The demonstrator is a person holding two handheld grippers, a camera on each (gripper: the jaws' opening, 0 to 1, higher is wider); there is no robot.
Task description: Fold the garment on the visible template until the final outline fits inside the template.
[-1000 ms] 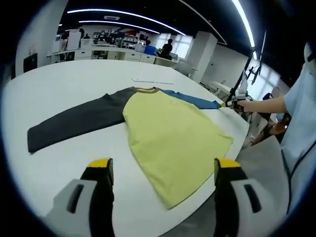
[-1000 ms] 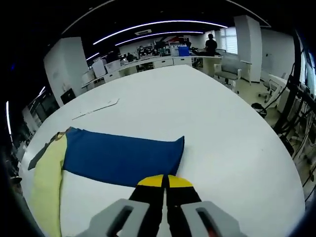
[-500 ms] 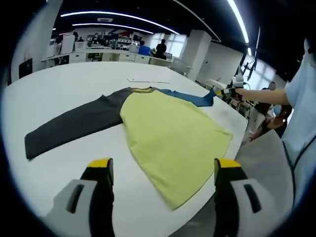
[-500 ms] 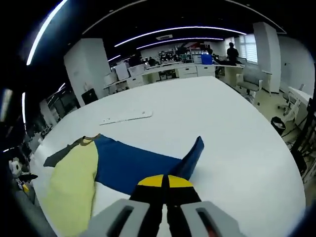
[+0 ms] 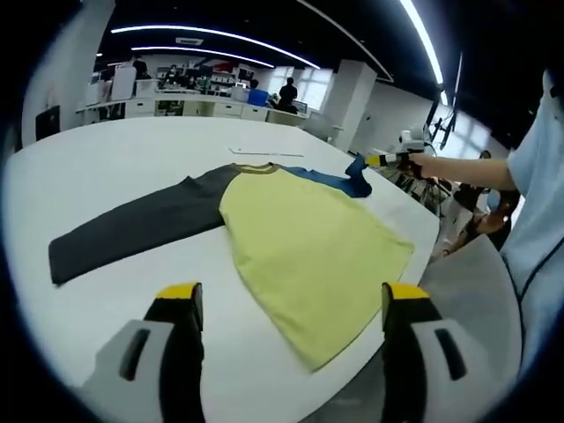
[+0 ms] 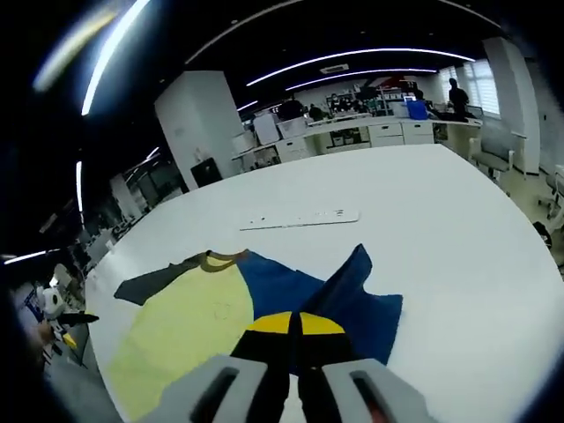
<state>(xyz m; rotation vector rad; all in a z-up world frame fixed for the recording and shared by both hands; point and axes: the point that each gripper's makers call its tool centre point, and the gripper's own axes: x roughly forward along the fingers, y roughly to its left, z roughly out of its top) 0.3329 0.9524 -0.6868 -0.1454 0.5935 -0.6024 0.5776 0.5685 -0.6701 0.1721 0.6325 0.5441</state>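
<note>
Now our blue sleeve point(image 6: 339, 295) is up off the white table point(image 5: 106, 167) — the right gripper point(image 6: 300, 323) pinches its cuff to fold it over the shirt point(image 5: 308, 242). Our left gripper point(image 5: 291, 304) waits, jaws wide.

Bright ceiling strips, curved fisheye edges

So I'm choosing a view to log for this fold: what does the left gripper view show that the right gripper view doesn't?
Left gripper view: the full dark grey sleeve flat on the white table, the open left gripper, a person's arm.
Right gripper view: the right gripper shut on the blue sleeve, lifting its cuff.
Both: the yellow shirt body, the blue sleeve, a thin white strip beyond the collar.
</note>
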